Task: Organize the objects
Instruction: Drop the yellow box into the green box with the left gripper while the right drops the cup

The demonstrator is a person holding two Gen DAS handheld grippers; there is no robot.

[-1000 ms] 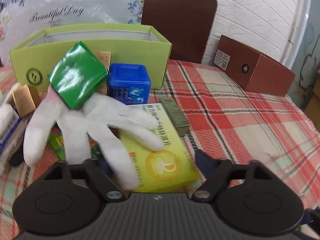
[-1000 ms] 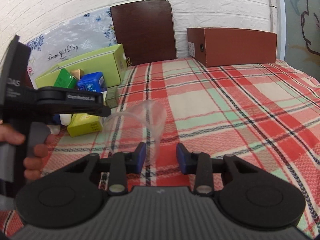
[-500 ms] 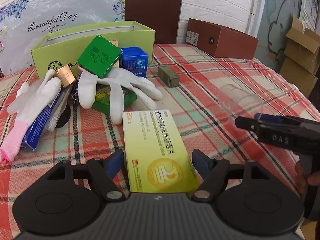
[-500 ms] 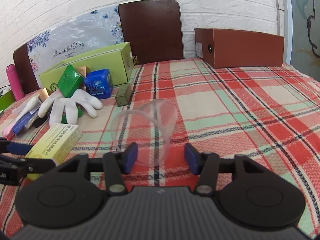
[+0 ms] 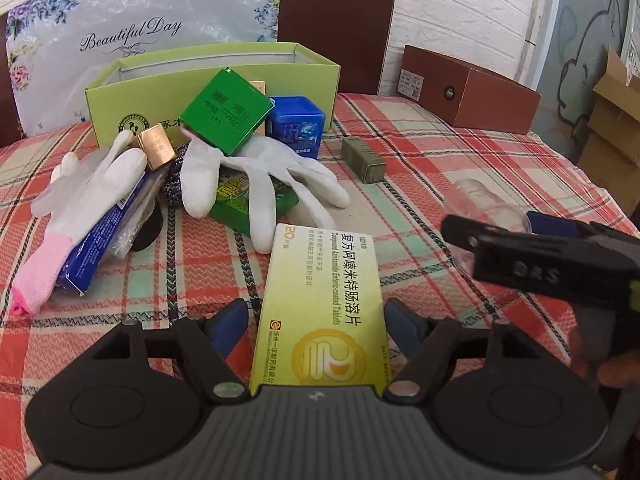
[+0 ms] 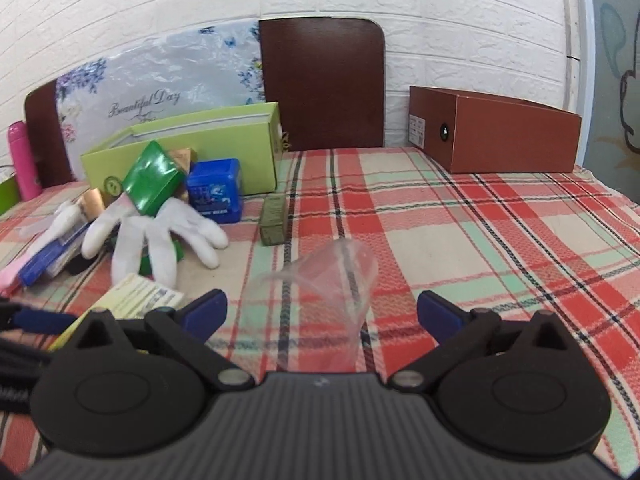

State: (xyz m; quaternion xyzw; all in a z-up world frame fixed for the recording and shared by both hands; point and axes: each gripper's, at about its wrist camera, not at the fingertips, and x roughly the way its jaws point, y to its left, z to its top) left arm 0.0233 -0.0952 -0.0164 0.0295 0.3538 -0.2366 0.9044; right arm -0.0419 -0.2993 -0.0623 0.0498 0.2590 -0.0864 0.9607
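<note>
My left gripper [image 5: 316, 322] is open, its fingers either side of a yellow tablet box [image 5: 320, 308] that lies on the plaid cloth; whether they touch it I cannot tell. My right gripper [image 6: 322, 312] is wide open around a clear plastic cup [image 6: 324, 284] lying on its side, not gripping it. The cup also shows in the left wrist view [image 5: 480, 204]. A pile lies at the left: white gloves [image 5: 256, 176], a green box [image 5: 224, 112], a blue box [image 5: 296, 124], a gold block [image 5: 156, 148]. An open lime-green box [image 5: 208, 68] stands behind it.
A small olive box [image 5: 364, 158] lies alone near the middle. A brown box [image 6: 492, 136] stands at the back right. A chair back [image 6: 322, 84] and a floral panel [image 6: 160, 96] stand behind the table. A pink bottle [image 6: 22, 160] is far left. Cardboard boxes [image 5: 612, 128] stand off the right edge.
My left gripper pulled back from the pile with the yellow box between its fingers. My right gripper opened wide around the cup, which now lies tipped between the fingers.
</note>
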